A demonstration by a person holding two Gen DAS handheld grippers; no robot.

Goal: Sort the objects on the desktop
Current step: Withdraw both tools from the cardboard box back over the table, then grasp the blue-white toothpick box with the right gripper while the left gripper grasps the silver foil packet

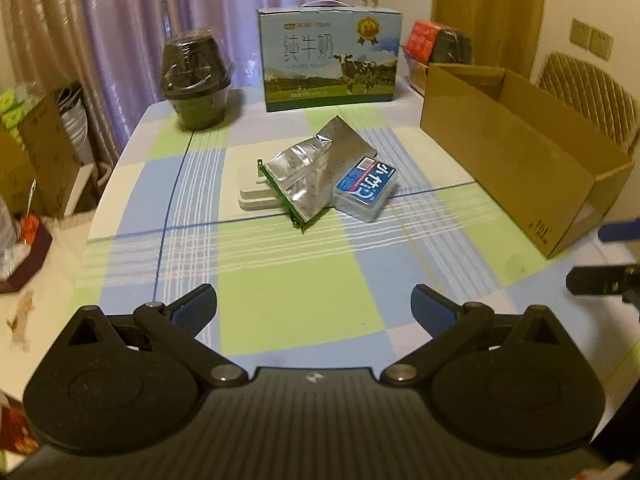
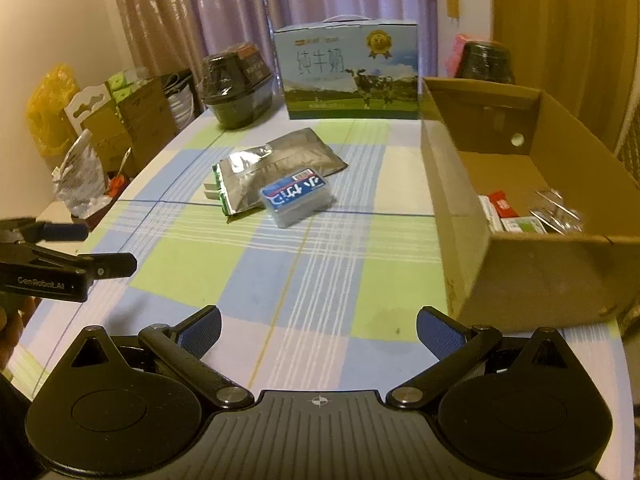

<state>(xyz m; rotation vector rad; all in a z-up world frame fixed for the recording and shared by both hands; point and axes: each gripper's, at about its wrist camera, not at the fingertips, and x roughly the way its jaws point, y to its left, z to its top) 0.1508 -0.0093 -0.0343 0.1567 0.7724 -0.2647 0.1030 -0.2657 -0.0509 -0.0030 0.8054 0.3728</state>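
The left gripper (image 1: 314,306) is hovering low over the checked surface (image 1: 296,300), its fingers (image 1: 198,306) spread wide and holding nothing. Ahead, mid-surface, a white block (image 1: 250,190) is lying half under a foil pouch (image 1: 308,172), and a blue card case (image 1: 366,188) is leaning against the pouch's right edge. The right gripper (image 2: 318,330) is hanging beside the left one, fingers equally wide and empty. To its right, an open cardboard box (image 2: 452,184) is sitting with small packets (image 2: 520,214) inside.

Glossy crinkled foil pouch (image 1: 310,172); matt cardboard box (image 2: 520,216); clear plastic case (image 1: 366,190).
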